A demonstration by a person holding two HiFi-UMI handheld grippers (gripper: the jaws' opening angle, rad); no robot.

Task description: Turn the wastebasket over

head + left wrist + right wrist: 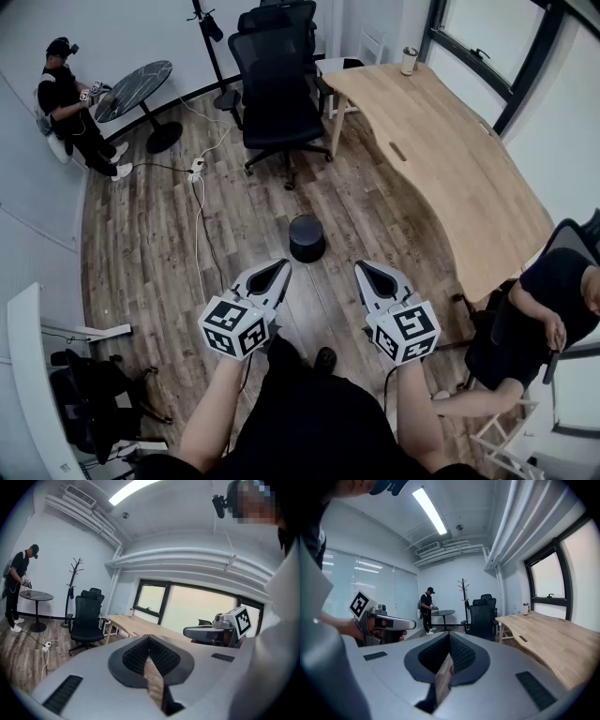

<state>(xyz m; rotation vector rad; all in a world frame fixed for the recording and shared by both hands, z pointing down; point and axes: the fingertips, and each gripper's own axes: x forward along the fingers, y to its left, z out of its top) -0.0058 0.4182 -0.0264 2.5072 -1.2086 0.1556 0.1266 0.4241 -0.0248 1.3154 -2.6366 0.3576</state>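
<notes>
Wastebasket (307, 238) is dark, round, standing alone on wood floor (375, 216).

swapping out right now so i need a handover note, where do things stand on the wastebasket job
Left gripper: jaws shut, nothing between them, held in the air.
Right gripper: jaws shut, empty, level with the left.
Wastebasket: dark and round, standing on the wood floor just ahead, between the two grippers; neither touches it. Office chair beyond it, desk to its right.
Done: no grasp yet. From above I cannot tell which end of the basket is up.
Left: open the jaws, reach the basket, grip it and turn it over.
</notes>
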